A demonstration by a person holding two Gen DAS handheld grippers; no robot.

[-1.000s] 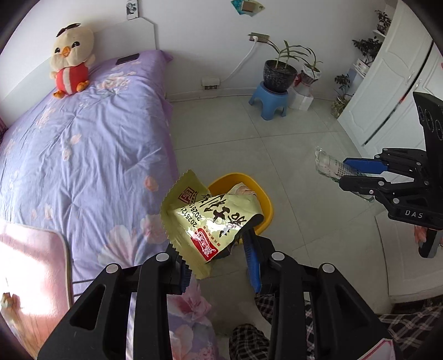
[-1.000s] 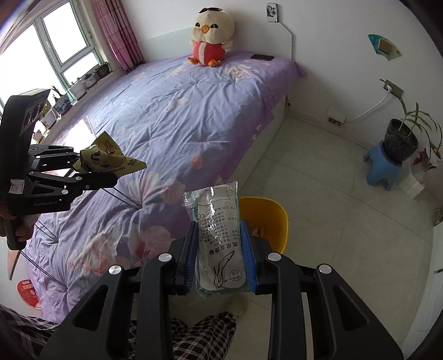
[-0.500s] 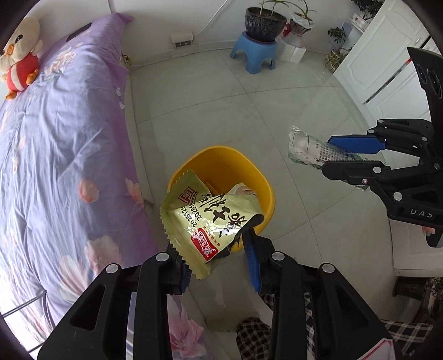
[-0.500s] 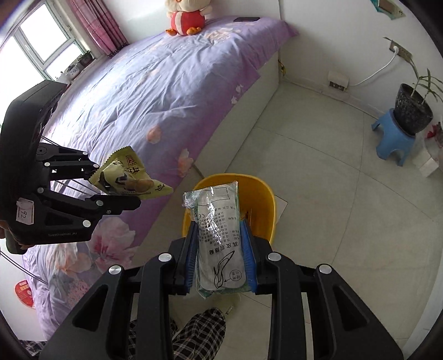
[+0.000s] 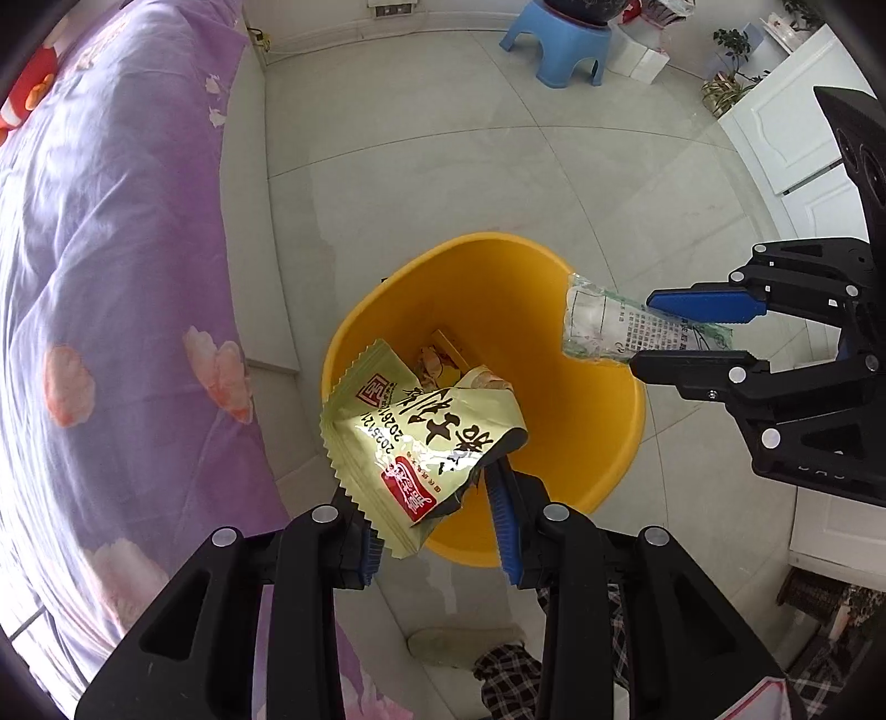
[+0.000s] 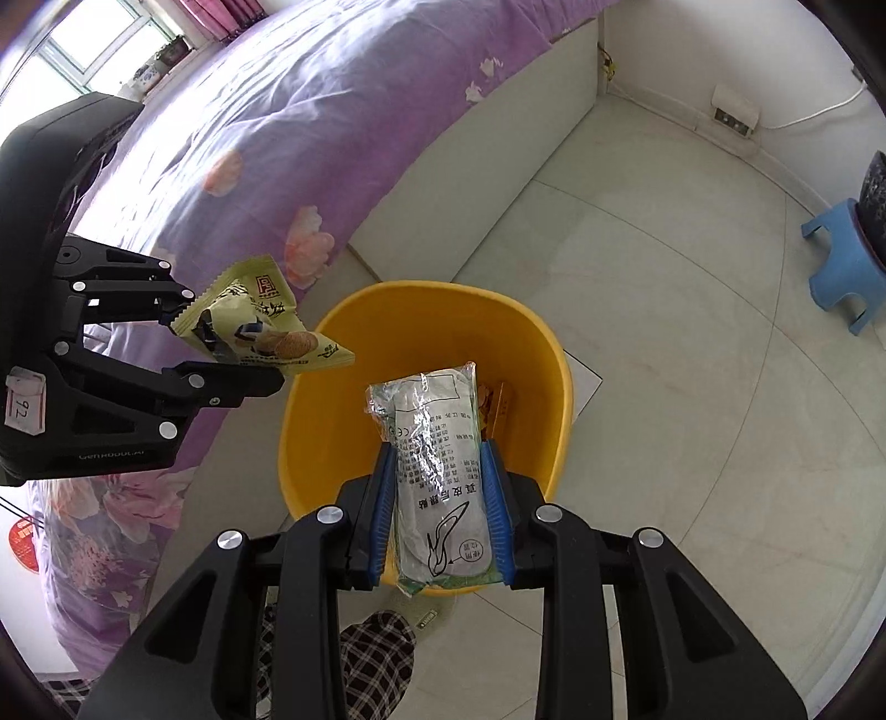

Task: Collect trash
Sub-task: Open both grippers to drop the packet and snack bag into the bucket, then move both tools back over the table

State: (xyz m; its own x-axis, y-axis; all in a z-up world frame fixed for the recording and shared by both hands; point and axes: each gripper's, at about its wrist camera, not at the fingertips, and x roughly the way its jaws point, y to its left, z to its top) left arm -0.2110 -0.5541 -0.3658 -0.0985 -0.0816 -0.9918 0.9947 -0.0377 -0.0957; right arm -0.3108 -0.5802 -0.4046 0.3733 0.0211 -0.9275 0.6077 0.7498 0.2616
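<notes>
**Two wrappers held over the yellow bin**

Two grippers, each w/ a piece of trash clamped, sit above the yellow bin (image 5: 598, 459). Left gripper (image 5: 437, 531) points down at the bin's near-left rim; its jaws are clamped on a yellow-green snack wrapper (image 5: 415, 432) w/ black lettering and a red label. Wrapper is crumpled, held by its near edge, and overhangs the bin's left rim and part of the opening. From the right wrist view the same wrapper (image 6: 260, 327) shows a biscuit picture, sticking out toward the bin from the left gripper (image 6: 221, 343).

Right gripper (image 6: 440, 515) is over the bin's (image 6: 310, 387) near rim, blue pads pressed on both long sides of a clear plastic packet (image 6: 437, 471) w/ printed text and a white insert; packet's far end reaches over the bin opening. In the left wrist view that packet (image 5: 609, 327) pokes in over the right rim from the right gripper (image 5: 642, 332).

Bin stands on a pale tiled floor (image 5: 443, 166), just right of a bed w/ purple floral quilt (image 5: 111, 277). Some scraps already lie inside the bin (image 5: 443, 354). A blue stool (image 5: 559, 50) stands far right by the wall. A leg in plaid trousers (image 6: 376, 653) shows at the near edge.
</notes>
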